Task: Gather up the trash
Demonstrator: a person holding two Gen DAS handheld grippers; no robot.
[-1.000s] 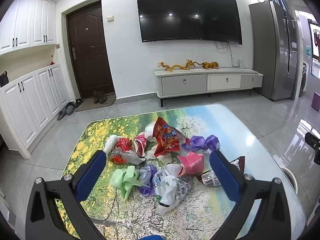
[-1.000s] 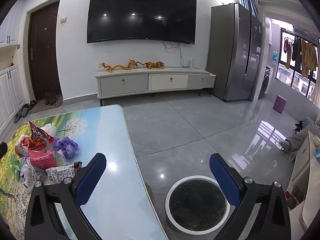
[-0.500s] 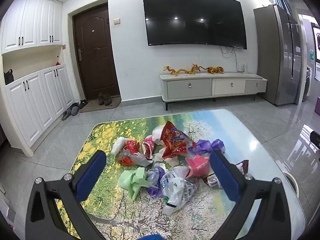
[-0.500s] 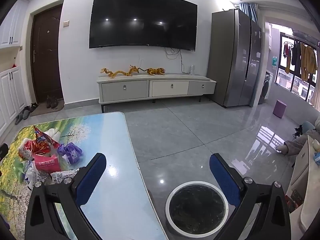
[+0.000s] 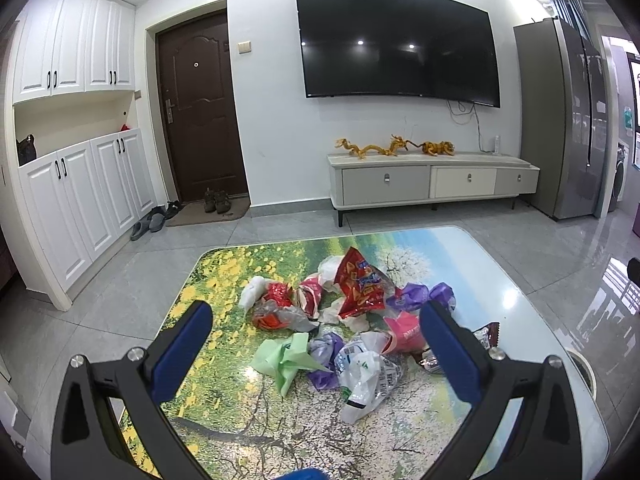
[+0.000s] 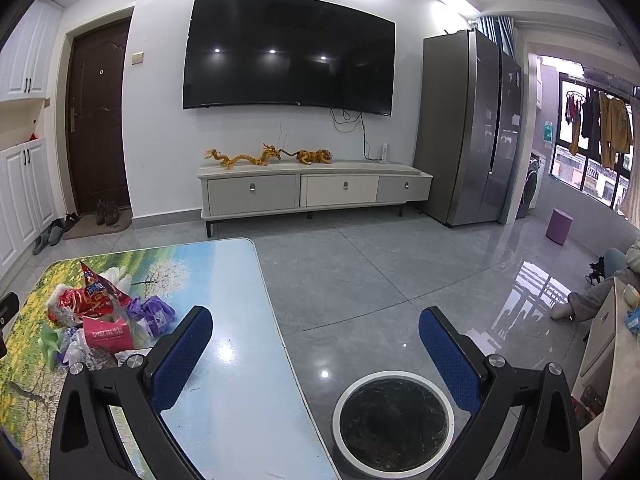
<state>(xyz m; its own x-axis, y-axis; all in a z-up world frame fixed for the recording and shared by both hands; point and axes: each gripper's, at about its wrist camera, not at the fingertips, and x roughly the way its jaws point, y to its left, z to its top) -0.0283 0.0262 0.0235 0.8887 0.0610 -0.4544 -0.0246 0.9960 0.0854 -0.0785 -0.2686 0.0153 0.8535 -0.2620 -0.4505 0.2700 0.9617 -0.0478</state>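
Both views have tilted upward; each gripper (image 5: 316, 320) (image 6: 316, 320) gapes empty, one trash pile (image 5: 352, 320), one bin (image 6: 394, 420).

Crumpled trash pile (image 5: 344, 320) heaped mid-table (image 5: 224, 416), red snack bag (image 5: 358, 284) propped at its far side, green wrapper (image 5: 286, 356) and clear bag (image 5: 366, 372) nearest, white-rimmed bin (image 6: 394, 420) on floor beside table

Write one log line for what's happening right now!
left gripper: open, above trash | right gripper: open, empty | bin: on floor beside table
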